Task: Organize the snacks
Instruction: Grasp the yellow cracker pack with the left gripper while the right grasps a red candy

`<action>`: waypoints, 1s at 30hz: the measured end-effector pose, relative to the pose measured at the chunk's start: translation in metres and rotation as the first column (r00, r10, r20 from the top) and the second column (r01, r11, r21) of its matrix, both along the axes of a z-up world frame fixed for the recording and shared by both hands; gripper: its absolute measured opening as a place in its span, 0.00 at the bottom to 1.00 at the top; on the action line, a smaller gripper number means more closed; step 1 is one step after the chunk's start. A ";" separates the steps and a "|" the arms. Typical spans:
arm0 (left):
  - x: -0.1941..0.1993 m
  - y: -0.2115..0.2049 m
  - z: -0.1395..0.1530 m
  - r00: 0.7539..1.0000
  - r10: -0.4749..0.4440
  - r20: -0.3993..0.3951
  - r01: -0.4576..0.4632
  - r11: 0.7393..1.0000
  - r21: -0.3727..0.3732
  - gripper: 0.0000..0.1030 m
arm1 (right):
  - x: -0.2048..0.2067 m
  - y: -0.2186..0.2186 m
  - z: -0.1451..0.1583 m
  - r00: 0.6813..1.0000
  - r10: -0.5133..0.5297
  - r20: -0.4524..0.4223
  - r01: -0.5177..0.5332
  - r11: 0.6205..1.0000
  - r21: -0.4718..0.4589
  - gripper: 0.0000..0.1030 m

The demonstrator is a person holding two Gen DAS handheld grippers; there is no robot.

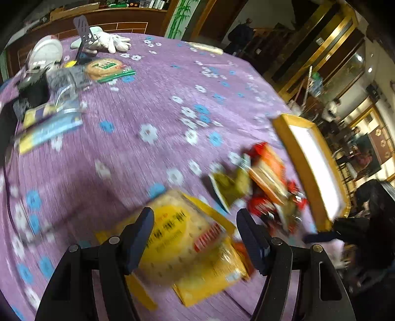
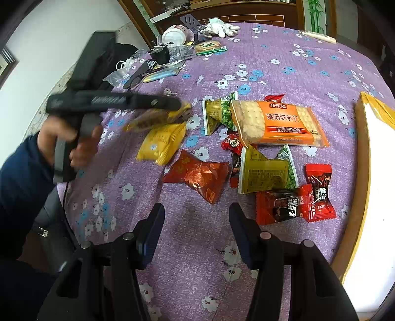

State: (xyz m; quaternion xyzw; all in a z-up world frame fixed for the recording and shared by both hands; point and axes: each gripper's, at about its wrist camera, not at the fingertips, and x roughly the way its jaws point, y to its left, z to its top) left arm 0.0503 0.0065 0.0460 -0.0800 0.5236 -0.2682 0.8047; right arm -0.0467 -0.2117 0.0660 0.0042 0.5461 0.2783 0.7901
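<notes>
The left wrist view is smeared by motion, but it shows a yellow cracker packet with a round pale biscuit printed on it (image 1: 187,237) lying on the purple floral tablecloth (image 1: 138,103) directly between and beyond the two dark fingers of the left gripper (image 1: 195,237); the jaws stand wide apart, and whether they touch the packet cannot be told. Just past it lie a blurred green-and-gold pouch (image 1: 229,185) and red and orange wrappers (image 1: 269,177), and beside those the yellow-rimmed white tray (image 1: 293,153) stands at the table's edge.

In the right wrist view the snacks are sharp: an orange soda-cracker packet with white lettering (image 2: 276,121) rests on green-and-gold pea pouches (image 2: 219,111), with another green-and-gold pouch (image 2: 266,172), a dark red foil pillow pack (image 2: 200,175), and red candy wrappers (image 2: 296,202) near it. A yellow foil packet (image 2: 160,144) lies to their left, under the blurred black left gripper (image 2: 172,108) held in the person's left hand (image 2: 74,140). The right gripper (image 2: 196,229) hovers over bare cloth, jaws apart and holding nothing. The tray's rim (image 2: 363,153) runs along the right. At the far side sit white gloves (image 2: 222,28), a white tub (image 2: 174,34), a black slotted stand (image 2: 191,23) and a green-labelled biscuit pack (image 2: 208,47).
</notes>
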 end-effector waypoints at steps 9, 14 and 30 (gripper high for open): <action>-0.063 0.011 0.015 0.999 0.018 0.027 -0.017 0.999 -0.032 0.75 | 0.001 0.005 0.008 1.000 0.025 0.000 -0.025 0.999 0.034 0.52; -0.044 0.024 0.009 0.998 0.057 0.030 -0.058 0.998 0.024 0.77 | 0.002 0.006 0.011 0.999 0.035 0.002 -0.035 0.998 0.044 0.52; -0.025 0.016 -0.027 0.991 0.123 0.055 -0.130 0.978 0.164 0.79 | 0.002 0.005 0.016 0.997 0.080 0.017 -0.081 0.997 0.019 0.52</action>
